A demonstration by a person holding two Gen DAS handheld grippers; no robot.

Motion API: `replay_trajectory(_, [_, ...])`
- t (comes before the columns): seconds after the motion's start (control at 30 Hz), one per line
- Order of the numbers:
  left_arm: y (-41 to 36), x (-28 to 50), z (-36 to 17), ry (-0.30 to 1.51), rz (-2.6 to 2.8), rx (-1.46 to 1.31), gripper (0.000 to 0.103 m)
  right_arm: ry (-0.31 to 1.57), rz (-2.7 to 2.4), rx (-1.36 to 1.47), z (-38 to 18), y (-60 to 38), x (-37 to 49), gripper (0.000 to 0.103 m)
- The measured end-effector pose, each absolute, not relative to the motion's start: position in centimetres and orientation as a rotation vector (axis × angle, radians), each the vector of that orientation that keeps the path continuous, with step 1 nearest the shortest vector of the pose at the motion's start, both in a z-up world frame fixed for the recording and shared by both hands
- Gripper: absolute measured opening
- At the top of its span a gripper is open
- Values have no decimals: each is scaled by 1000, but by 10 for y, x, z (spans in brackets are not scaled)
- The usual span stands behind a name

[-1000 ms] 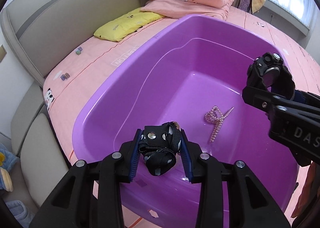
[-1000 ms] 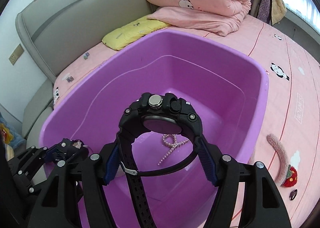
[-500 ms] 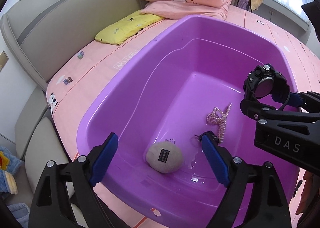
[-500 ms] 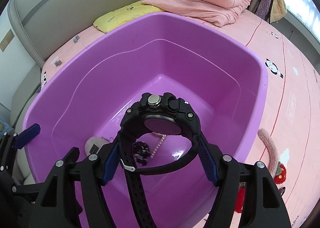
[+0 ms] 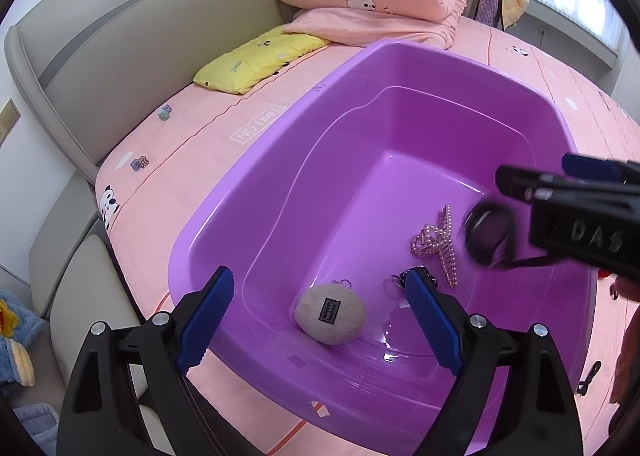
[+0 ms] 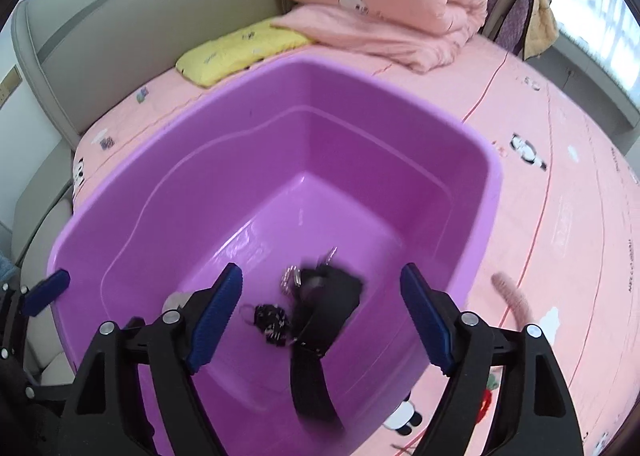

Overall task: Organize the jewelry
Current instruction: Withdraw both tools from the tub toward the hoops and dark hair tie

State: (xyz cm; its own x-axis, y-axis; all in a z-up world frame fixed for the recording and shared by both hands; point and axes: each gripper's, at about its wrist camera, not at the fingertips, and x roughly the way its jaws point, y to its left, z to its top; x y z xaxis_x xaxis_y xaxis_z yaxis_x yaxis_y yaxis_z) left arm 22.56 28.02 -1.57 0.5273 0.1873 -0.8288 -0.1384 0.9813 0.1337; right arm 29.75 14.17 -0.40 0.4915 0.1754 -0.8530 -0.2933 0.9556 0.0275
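Left wrist view. Left tool (image 5: 318, 276) released and opening a little more, with nothing between the blue pads. A second ago clenched on a black dotted bundle; now dropped into the purple tub (image 5: 280, 183) on the pink bed (image 5: 180, 159). Beige pompom (image 5: 331, 314) of that bundle lying on the tub floor close to the near edge, with its black part half hidden behind the tool's right finger. Pearl hair clip (image 5: 438, 244) in the same place as before, toward the near right corner of the tub floor. Beside it a blurred black watch (image 5: 486, 236), already out of the right tool (image 5: 560, 191) and seemingly falling. Left tool pointing steeply down over the near edge of the tub.

Right wrist view. Right tool (image 6: 322, 276) opening too, its pads clear of the watch (image 6: 328, 296), which half a second ago sat clamped between them. Watch smeared by motion, low inside the tub (image 6: 160, 175) and just beside the black dotted piece (image 6: 272, 320); whether landed or not, impossible to tell. One pad of the left tool (image 6: 46, 292) showing at the tub's left rim. Right tool tilted down into the tub from the near edge.

Judged from this: both pieces delivered, both tools free. Pink fuzzy thing (image 6: 516, 300) on the bed just outside the tub's right edge, perhaps waiting for collection.
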Motion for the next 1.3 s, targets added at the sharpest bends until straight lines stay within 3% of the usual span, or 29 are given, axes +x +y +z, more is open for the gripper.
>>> replay_trajectory(0.47, [277,210,1,979,153,-11,89,999,326,-33,9,112,278,79])
replay_trajectory(0.63, [264,193,18,947,132,-10,89,889,282,-43,33,91,240,79])
replay_trajectory(1.3, [151,111,59,858,-163,83,91,826,-29,111,67,-53,88,79])
